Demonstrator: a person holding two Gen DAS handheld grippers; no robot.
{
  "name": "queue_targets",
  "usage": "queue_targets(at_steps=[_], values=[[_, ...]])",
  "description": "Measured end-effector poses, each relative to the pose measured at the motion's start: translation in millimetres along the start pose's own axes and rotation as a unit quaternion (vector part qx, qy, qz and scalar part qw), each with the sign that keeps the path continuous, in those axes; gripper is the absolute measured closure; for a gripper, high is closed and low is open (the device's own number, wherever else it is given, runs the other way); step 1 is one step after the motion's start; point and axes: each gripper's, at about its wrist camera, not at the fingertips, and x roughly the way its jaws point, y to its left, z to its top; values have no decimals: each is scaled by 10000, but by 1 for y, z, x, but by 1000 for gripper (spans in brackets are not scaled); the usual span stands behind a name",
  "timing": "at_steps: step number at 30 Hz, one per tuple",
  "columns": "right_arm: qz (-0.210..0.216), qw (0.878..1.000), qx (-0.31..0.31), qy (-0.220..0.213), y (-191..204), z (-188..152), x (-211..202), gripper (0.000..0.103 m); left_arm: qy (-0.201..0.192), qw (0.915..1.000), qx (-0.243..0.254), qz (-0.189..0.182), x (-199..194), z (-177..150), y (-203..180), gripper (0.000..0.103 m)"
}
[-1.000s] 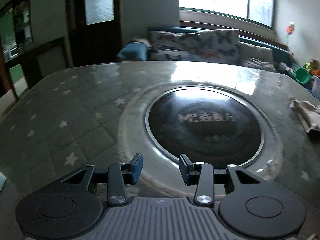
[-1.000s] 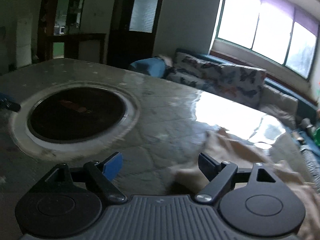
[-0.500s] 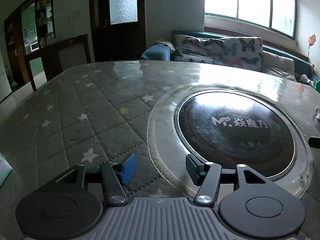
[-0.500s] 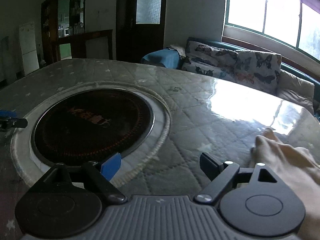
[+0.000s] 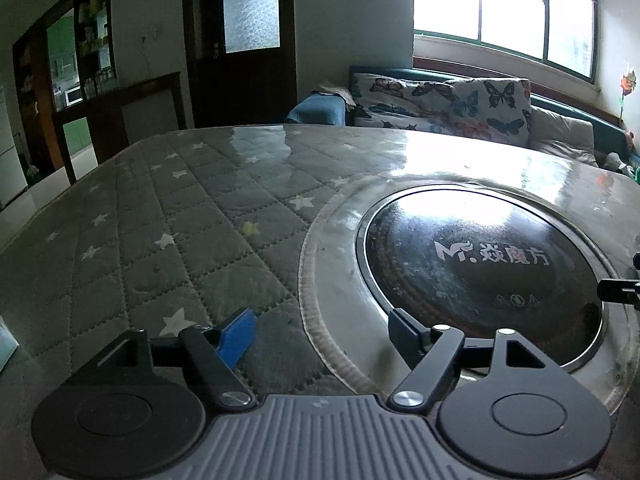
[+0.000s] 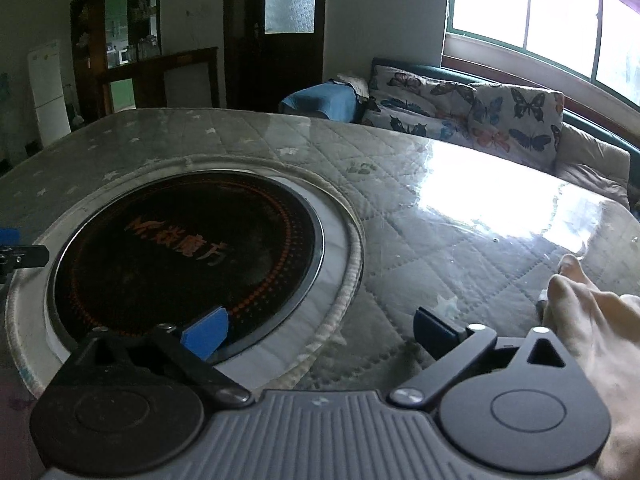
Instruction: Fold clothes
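Observation:
A beige garment (image 6: 588, 320) lies crumpled on the table at the right edge of the right wrist view, beside and partly behind the right finger. My right gripper (image 6: 320, 330) is open and empty, low over the table by the hotplate rim. My left gripper (image 5: 322, 334) is open and empty, low over the quilted cover at the hotplate's left rim. The garment does not show in the left wrist view. The right gripper's tip (image 5: 618, 292) shows at the right edge of the left wrist view, and the left gripper's tip (image 6: 16, 250) at the left edge of the right wrist view.
The table has a grey quilted star cover (image 5: 160, 216) under a clear sheet. A round black hotplate (image 5: 480, 264) is set in its middle, also in the right wrist view (image 6: 184, 252). A sofa with butterfly cushions (image 5: 448, 100) stands behind the table.
Both grippers have swung left: the hotplate moved right in both views, and the garment slid to the right edge of the right wrist view. The left jaws have opened wider.

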Motion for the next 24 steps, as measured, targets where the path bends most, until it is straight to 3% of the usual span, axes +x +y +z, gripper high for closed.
queue_targets(at_steps=[19,24], values=[[-87,9999,-94,49,6,2,6,0,144,9998,99,42,9,2,-5,0],[-88,9999,-98,46,6,2,5,0,173,9998,61,59,10,2,-3,0]])
